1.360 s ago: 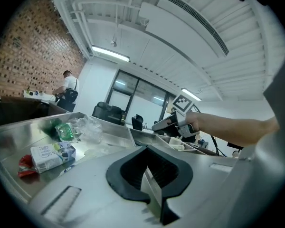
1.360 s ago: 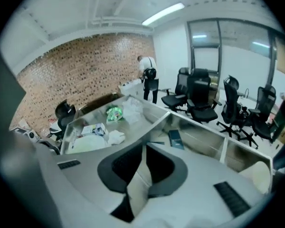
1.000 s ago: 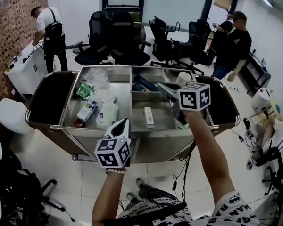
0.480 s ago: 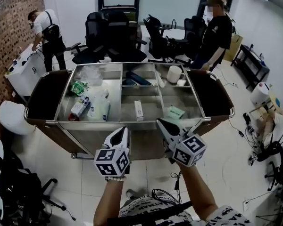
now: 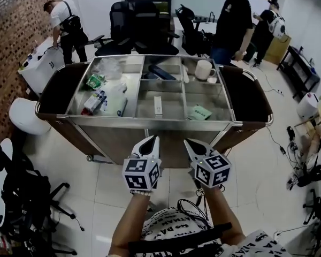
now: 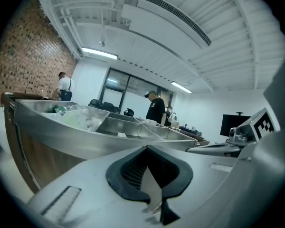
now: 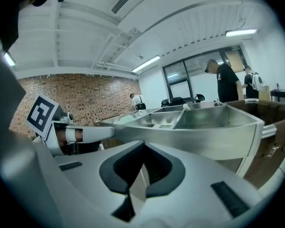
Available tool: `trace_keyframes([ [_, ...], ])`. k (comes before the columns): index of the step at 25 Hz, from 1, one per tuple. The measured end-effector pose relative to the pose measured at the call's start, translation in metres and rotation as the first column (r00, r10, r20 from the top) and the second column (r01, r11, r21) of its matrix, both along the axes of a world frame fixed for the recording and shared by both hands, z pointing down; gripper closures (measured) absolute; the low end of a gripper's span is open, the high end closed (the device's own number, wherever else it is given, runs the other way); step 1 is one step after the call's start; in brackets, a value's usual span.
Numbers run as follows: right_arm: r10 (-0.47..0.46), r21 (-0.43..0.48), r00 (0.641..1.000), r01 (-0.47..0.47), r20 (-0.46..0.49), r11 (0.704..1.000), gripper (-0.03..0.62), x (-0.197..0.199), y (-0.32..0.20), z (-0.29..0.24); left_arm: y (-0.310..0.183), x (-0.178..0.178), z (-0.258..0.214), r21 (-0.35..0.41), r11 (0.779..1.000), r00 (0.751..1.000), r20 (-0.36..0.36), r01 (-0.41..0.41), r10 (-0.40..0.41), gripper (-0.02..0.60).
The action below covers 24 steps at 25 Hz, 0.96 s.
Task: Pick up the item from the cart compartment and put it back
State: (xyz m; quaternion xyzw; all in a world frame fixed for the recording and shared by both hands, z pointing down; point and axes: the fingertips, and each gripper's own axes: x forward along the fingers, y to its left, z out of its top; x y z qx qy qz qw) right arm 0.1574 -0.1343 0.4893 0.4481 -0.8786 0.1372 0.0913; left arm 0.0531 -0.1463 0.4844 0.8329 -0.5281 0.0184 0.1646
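White floor tiles (image 5: 104, 189) lie open around the person's legs; only a black office chair (image 5: 18, 197) stands close at the near left. Both grippers hang side by side over this floor, in front of the cart (image 5: 150, 123), near its steel front rim but apart from it. The left gripper (image 5: 148, 142) has its jaws pressed together with nothing between them. The right gripper (image 5: 190, 143) is closed and empty in the same way.

Past the rim, the cart's tray is divided into compartments. A green packet (image 5: 199, 112) lies flat in the near right compartment, just beyond the right gripper's tips and apart from them. A slim white box (image 5: 158, 104) lies in the near middle compartment, and a white pouch (image 5: 113, 99) with smaller packs fills the long left one. A white mug (image 5: 204, 69) stands in the far right compartment. Dark side shelves (image 5: 251, 98) stick out at both ends of the cart.

Behind the cart are black chairs (image 5: 139, 28) and a person in black (image 5: 230, 23).
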Motion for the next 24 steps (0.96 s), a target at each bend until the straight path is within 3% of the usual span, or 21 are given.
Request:
trace_keyframes([
  [12,0.021,-0.003,0.999,-0.021,0.046,1.000,0.588,0.043,0.014,-0.004,0.013,0.032,0.005,-0.023,1.000,1.000,0.001,0.000,0.001,0.581],
  [24,0.003,0.001,0.999,-0.003,0.048,1.000,0.588,0.043,0.020,-0.003,0.021,0.043,0.006,-0.025,1.000,1.000,0.007,-0.010,0.011,0.581],
])
